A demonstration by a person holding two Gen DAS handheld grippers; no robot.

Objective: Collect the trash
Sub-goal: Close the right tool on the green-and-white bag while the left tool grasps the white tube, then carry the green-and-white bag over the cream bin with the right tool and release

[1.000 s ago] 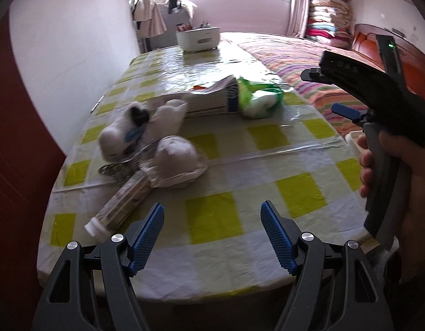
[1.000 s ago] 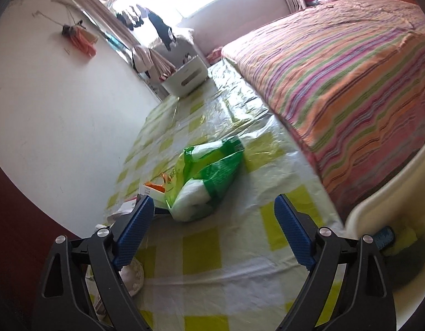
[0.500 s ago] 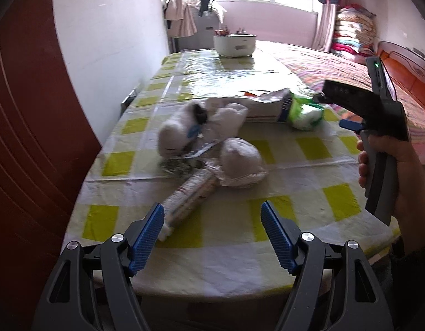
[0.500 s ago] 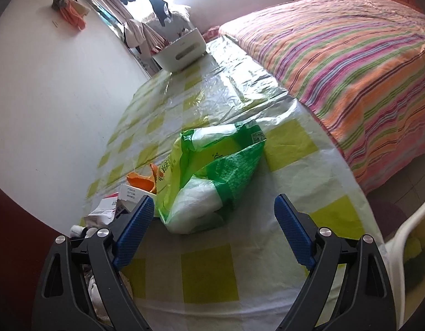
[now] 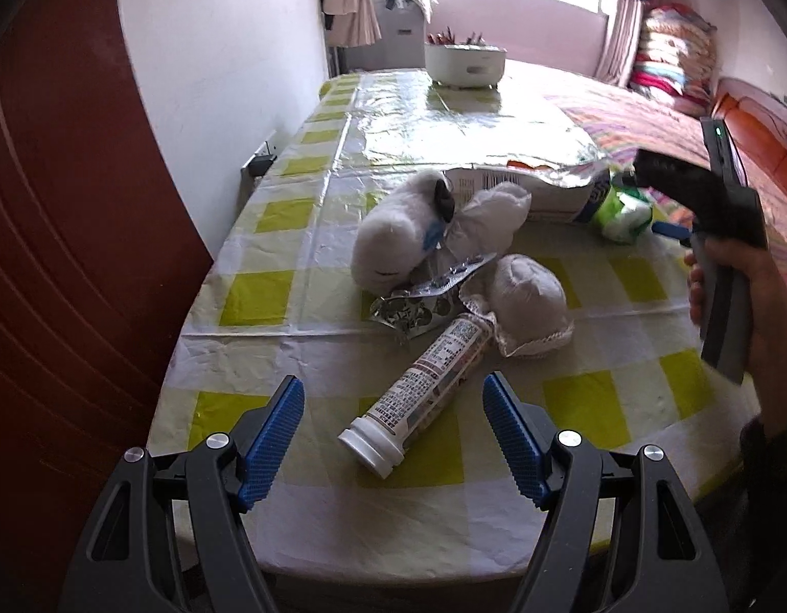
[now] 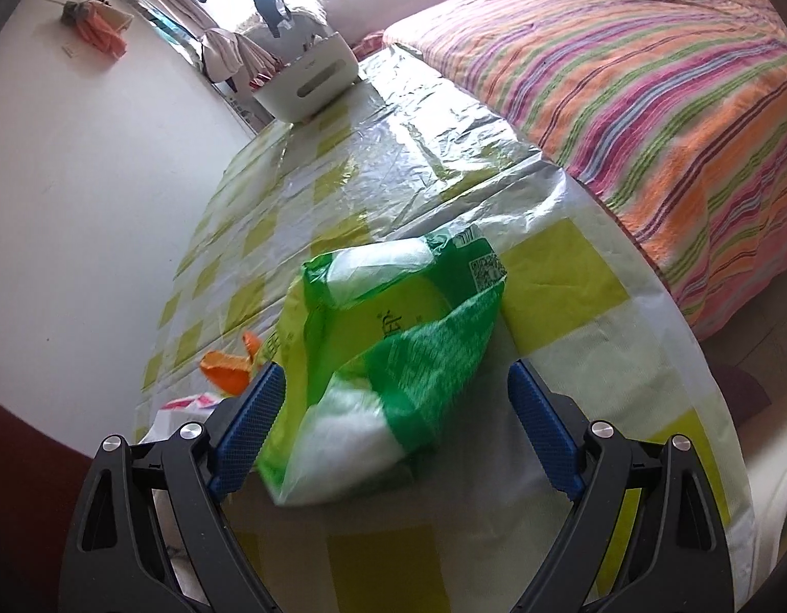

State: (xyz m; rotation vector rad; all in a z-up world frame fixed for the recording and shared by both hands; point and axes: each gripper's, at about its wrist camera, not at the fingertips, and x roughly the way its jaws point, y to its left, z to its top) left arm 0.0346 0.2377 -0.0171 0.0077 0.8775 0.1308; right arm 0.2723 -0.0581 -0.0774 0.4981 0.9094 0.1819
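Left gripper (image 5: 393,424) spread wide and empty, blue ribbed pads either side of a white cylindrical plastic tube with a printed label and white cap (image 5: 419,391); tube lying on its side on the yellow-and-white checked plastic tablecloth (image 5: 260,301), cap end nearest, far end touching the litter heap. Likely light and rigid, smooth enough to roll or slip; best pinched across the middle of the barrel, pads square to its length. Just beyond, a crinkled silver foil wrapper (image 5: 419,306) and a silver blister strip (image 5: 457,273): thin, springy, best taken at a raised edge. Beside them a balled white tissue wad (image 5: 529,293), then a larger white fluffy bundle (image 5: 393,240) with a dark-and-blue scrap tucked in (what it is cannot be made out); all soft, compressible, near weightless, fine to squeeze mid-bulk.

Right gripper (image 6: 393,421) likewise wide apart, holding nothing, framing the crumpled green-and-white plastic bag (image 6: 393,357) near the table's bed-side edge; bag limp and slippery, apparently with something white inside; safer gathered at a bunched fold than at the smooth face. Near end partly blurred, contact with the left pad uncertain. Orange peel-like scrap (image 6: 225,370) and pink-printed paper (image 6: 189,401) half hidden behind the finger.

Farther off, a flattened printed carton (image 5: 541,189), underside unseen; white tub (image 5: 465,64) at the far end, contents indistinct; striped bedspread (image 6: 623,76) alongside.
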